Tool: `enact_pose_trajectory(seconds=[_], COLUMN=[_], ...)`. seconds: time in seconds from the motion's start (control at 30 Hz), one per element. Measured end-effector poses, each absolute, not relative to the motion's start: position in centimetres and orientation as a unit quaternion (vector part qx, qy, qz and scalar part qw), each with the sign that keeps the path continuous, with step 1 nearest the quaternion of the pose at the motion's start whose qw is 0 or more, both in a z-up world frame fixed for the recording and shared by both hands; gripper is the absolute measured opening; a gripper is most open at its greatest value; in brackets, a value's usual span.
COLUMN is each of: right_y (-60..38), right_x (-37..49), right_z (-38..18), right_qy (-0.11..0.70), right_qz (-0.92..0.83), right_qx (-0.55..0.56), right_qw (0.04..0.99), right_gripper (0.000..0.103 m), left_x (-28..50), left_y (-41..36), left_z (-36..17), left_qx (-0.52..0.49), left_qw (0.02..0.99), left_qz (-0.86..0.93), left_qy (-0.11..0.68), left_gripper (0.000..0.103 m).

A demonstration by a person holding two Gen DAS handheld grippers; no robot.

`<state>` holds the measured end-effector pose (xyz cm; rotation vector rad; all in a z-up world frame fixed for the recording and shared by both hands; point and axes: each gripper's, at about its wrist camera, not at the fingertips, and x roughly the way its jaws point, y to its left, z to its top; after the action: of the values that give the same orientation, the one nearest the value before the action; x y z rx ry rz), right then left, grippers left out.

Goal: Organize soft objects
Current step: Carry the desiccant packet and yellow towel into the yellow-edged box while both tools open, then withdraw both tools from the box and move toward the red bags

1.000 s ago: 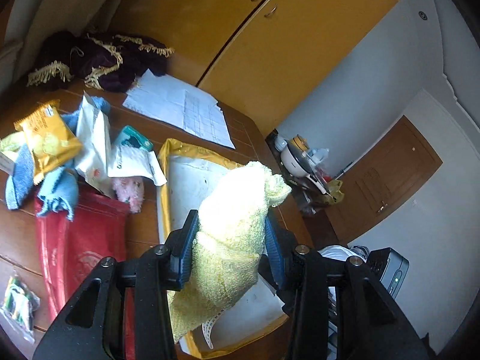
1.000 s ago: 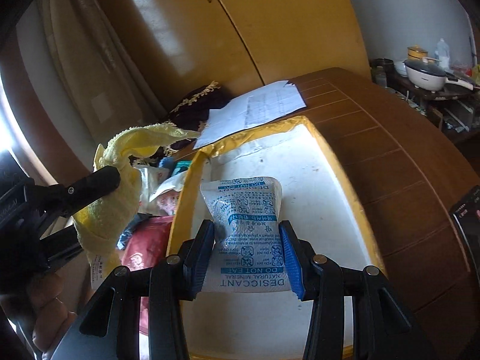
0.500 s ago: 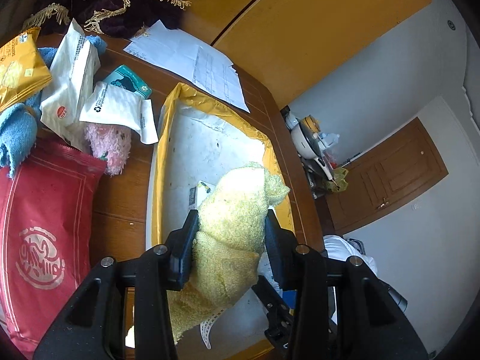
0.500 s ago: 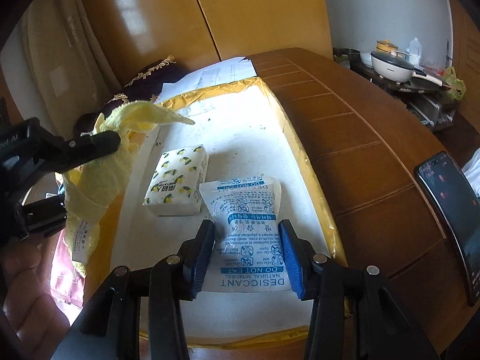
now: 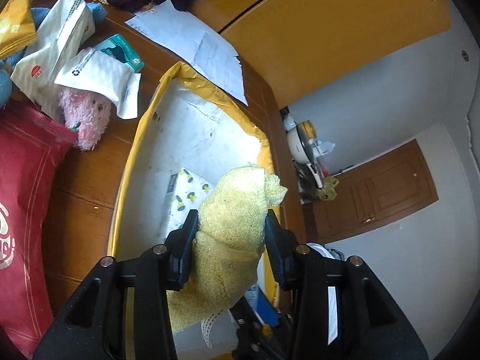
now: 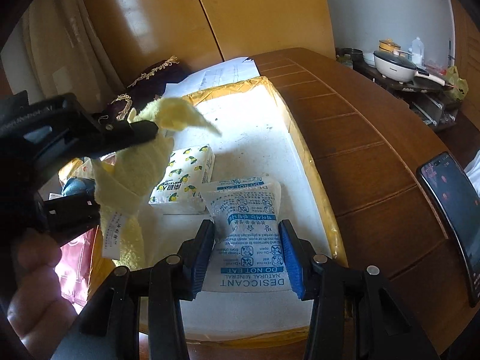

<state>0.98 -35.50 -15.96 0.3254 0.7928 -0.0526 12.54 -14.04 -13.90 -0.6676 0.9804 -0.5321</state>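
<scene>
Both grippers had advanced over the white tray (image 6: 303, 162) during the preceding second. The left gripper (image 5: 231, 240) was clamped on the yellow towel (image 5: 231, 228), held above the tissue pack (image 6: 183, 177). The right gripper (image 6: 246, 252) pinched the desiccant pouch (image 6: 249, 231) at 6 o'clock of the tray. Release appeared imminent; the pink plush (image 5: 84, 117) remained outside, toward 9 o'clock.

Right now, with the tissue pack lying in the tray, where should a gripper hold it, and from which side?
Grip the tissue pack across its two long sides, coming from above. It lies flat in the tray, top face exposed, and it looks soft. The desiccant bag lies near one corner, so close nearer the far end.
</scene>
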Motion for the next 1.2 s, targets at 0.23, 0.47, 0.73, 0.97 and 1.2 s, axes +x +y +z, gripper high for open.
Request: enact_pose_trajectory(seconds=[0.23, 0.47, 0.73, 0.97, 1.2], right_y=[-36.1, -37.0, -35.0, -31.0, -29.2], right_x=[1.0, 0.7, 0.0, -0.1, -0.1], right_z=[-15.7, -15.1, -13.2, -12.7, -13.1], right_qy=[0.381, 0.365, 0.315, 0.311, 0.307], right_qz=[-0.017, -0.007, 0.027, 0.084, 0.109], right_qx=[0.17, 0.194, 0.157, 0.082, 0.107], right_qw=[0.909, 0.911, 0.936, 0.943, 0.939], right_gripper=[0.049, 0.053, 0.069, 0.069, 0.069], left_x=[11.7, 11.0, 7.9, 5.2, 4.7], left_y=[-14.9, -14.4, -12.0, -8.2, -5.3], left_z=[-13.6, -12.7, -10.3, -10.5, -11.4], left_qx=[-0.243, -0.259, -0.232, -0.185, -0.178], left_qw=[0.833, 0.825, 0.86, 0.903, 0.915], left_qz=[-0.216, -0.262, -0.262, -0.194, -0.151], left_qy=[0.448, 0.43, 0.371, 0.335, 0.329], left_gripper=[0.042, 0.063, 0.072, 0.072, 0.072])
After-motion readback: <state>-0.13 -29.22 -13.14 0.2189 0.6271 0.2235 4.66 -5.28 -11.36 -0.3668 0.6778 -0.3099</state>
